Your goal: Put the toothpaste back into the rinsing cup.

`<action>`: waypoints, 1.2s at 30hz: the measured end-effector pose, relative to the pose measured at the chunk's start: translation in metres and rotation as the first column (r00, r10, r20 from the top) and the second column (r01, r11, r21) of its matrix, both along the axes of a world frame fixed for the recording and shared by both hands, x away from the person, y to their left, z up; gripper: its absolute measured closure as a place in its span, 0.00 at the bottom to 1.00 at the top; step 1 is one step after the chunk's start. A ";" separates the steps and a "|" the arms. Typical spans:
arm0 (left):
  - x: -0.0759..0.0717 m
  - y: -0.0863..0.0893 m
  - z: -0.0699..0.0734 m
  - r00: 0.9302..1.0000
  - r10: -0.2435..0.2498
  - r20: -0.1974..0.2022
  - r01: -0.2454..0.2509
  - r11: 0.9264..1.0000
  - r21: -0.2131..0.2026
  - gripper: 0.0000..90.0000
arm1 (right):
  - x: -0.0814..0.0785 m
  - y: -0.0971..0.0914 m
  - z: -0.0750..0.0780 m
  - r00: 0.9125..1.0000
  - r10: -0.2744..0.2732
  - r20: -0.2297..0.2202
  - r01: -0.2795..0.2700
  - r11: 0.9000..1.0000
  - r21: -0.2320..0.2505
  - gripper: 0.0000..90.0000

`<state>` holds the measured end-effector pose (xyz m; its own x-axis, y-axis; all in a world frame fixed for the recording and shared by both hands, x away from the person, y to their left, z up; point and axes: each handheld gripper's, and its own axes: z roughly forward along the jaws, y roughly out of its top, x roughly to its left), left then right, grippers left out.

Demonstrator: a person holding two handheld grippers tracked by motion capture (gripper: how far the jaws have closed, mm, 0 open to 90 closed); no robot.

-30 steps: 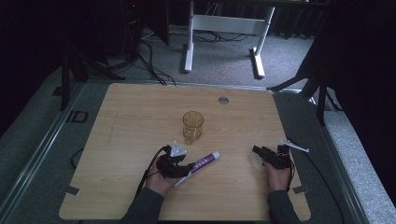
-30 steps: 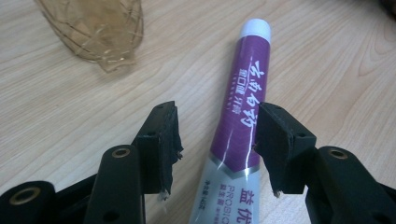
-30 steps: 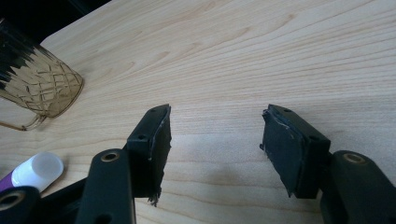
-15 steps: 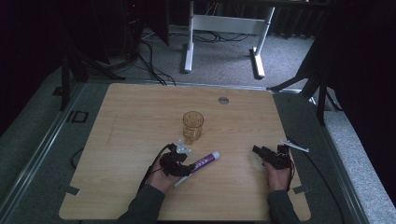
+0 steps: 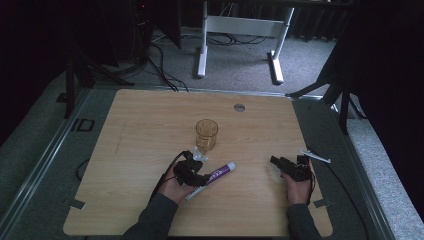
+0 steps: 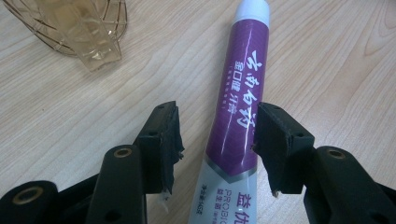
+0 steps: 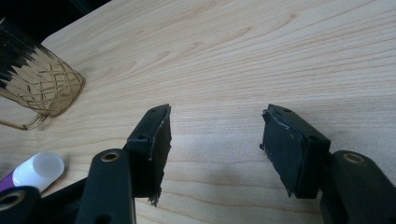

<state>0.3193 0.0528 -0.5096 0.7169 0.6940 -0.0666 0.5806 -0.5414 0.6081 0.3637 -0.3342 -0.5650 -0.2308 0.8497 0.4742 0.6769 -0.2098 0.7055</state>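
Straddling the purple toothpaste tube (image 6: 237, 116), my left gripper (image 6: 215, 135) stands with its jaws wide apart: the right-hand pad (image 6: 276, 140) sits just against the tube's edge, while bare wood shows between the tube and the left-hand pad (image 6: 164, 140), so I judge nothing is clamped yet. In the left gripper view the tube's long axis runs from about 6 o'clock, where the flat crimped end passes under the gripper, up to 12 o'clock, where the white cap (image 6: 252, 9) points away from me. The jaws therefore lie across the tube's short width, which is the relation a closing move depends on.

From the high view, the tube (image 5: 212, 179) lies flat on the wooden table (image 5: 140, 130), slanting from 7 o'clock at its tail to 1 o'clock at its cap, with the left gripper (image 5: 192, 175) over its lower half. My left hand is plainly the nearer one. The right gripper (image 5: 279, 162) rests well apart, at roughly 3 o'clock from the tube; in the right gripper view its jaws are spread with only table grain between them (image 7: 215, 140).

Farther off, at about 12 o'clock from the tube's cap, stands the amber cut-pattern glass cup (image 5: 206, 134), upright and near but not touching the tube.
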 end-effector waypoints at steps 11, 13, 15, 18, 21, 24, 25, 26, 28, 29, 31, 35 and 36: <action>0.002 -0.006 0.003 1.000 -0.027 -0.014 0.028 0.997 0.066 0.53 | 0.000 0.000 0.000 1.000 0.001 0.000 -0.001 1.000 0.001 0.46; 0.002 -0.007 0.004 0.999 -0.031 -0.018 0.032 0.997 0.075 0.53 | 0.000 0.000 0.000 1.000 0.000 0.000 0.000 1.000 0.000 0.46; 0.002 -0.008 0.004 0.999 -0.039 -0.021 0.041 0.996 0.083 0.53 | 0.000 0.000 0.000 1.000 0.000 0.000 0.000 1.000 0.000 0.46; 0.002 -0.011 0.004 0.999 -0.047 -0.027 0.050 0.993 0.104 0.53 | 0.000 0.000 0.000 1.000 0.000 0.000 0.000 1.000 -0.001 0.46; 0.002 -0.015 0.002 0.998 -0.055 -0.032 0.058 0.991 0.122 0.52 | 0.000 0.000 0.000 1.000 0.000 0.000 0.000 1.000 0.000 0.46; 0.002 -0.019 0.000 0.997 -0.063 -0.039 0.068 0.988 0.140 0.52 | 0.000 0.000 0.000 1.000 0.000 0.000 0.000 1.000 0.000 0.46; 0.002 -0.020 -0.001 0.997 -0.067 -0.042 0.073 0.987 0.146 0.52 | 0.000 0.000 0.000 1.000 0.000 0.000 0.000 1.000 0.000 0.46; 0.002 -0.020 -0.001 0.997 -0.067 -0.042 0.073 0.987 0.146 0.51 | 0.000 0.000 0.000 1.000 0.000 0.000 0.000 1.000 0.000 0.46; 0.003 -0.022 -0.003 0.996 -0.072 -0.055 0.080 0.985 0.151 0.51 | 0.000 0.000 0.000 1.000 0.000 0.000 0.000 1.000 0.001 0.46; 0.003 -0.022 -0.004 0.996 -0.073 -0.059 0.082 0.984 0.156 0.51 | 0.000 0.000 0.000 1.000 0.000 0.000 0.000 1.000 0.000 0.46; 0.004 -0.023 -0.006 0.995 -0.075 -0.067 0.085 0.983 0.162 0.51 | 0.000 0.000 0.000 1.000 0.000 0.000 0.000 1.000 0.001 0.46; 0.005 -0.024 -0.008 0.994 -0.079 -0.073 0.091 0.981 0.173 0.50 | 0.000 0.000 0.000 1.000 0.000 0.000 0.000 1.000 0.001 0.46; 0.006 -0.024 -0.008 0.994 -0.079 -0.075 0.092 0.980 0.175 0.50 | 0.000 0.000 0.000 1.000 0.001 0.000 -0.001 1.000 0.001 0.46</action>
<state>0.3249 0.0284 -0.5179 0.7722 0.6353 0.0026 0.5638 -0.6871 0.4582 0.3638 -0.3343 -0.5651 -0.2313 0.8492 0.4747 0.6771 -0.2098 0.7053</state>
